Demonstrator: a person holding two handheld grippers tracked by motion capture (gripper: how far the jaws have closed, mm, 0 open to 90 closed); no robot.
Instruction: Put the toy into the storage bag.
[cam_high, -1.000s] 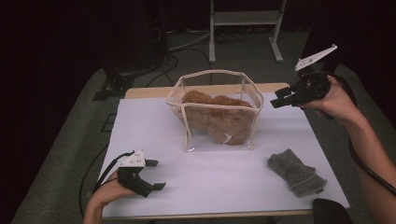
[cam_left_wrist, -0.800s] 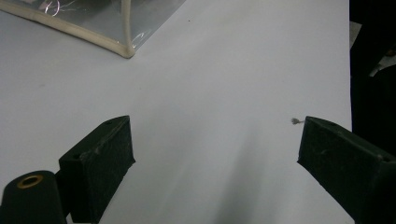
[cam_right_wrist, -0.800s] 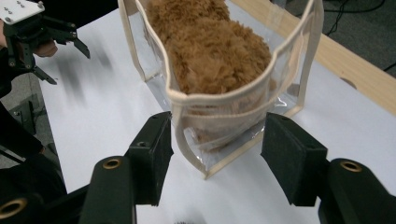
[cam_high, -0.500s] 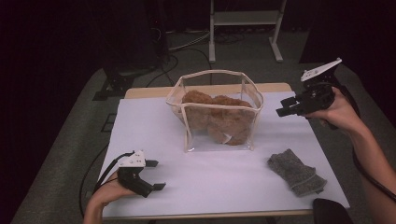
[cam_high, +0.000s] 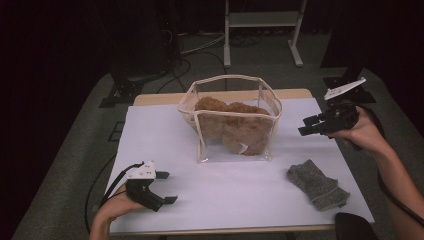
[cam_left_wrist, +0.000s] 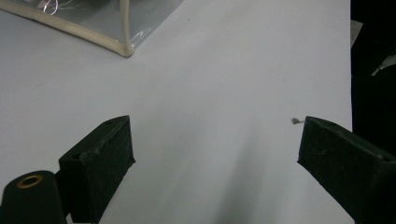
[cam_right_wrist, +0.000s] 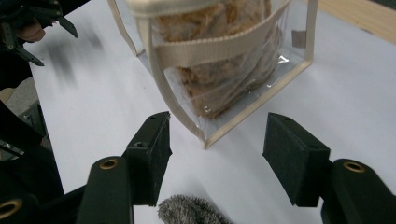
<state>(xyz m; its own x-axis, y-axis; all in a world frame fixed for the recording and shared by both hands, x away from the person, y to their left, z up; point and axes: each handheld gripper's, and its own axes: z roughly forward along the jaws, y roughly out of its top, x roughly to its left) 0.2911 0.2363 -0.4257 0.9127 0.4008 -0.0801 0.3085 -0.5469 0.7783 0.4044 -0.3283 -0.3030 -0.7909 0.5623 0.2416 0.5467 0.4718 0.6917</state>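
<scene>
A clear plastic bag with cream trim stands in the middle of the white table, with a brown plush toy inside. A grey folded cloth lies at the front right. My right gripper hovers to the right of the bag, open and empty. In the right gripper view its jaws frame the bag's near corner, with the cloth's edge below. My left gripper rests open near the front left edge. Its jaws stand wide over bare table, and the bag's corner lies ahead.
A metal stand and cables sit on the floor behind the table. A dark rounded object shows at the front right corner. A wooden table edge runs along the back.
My right gripper has come down from beyond the back right corner to a spot level with the bag's right side. The left gripper has stayed put.
</scene>
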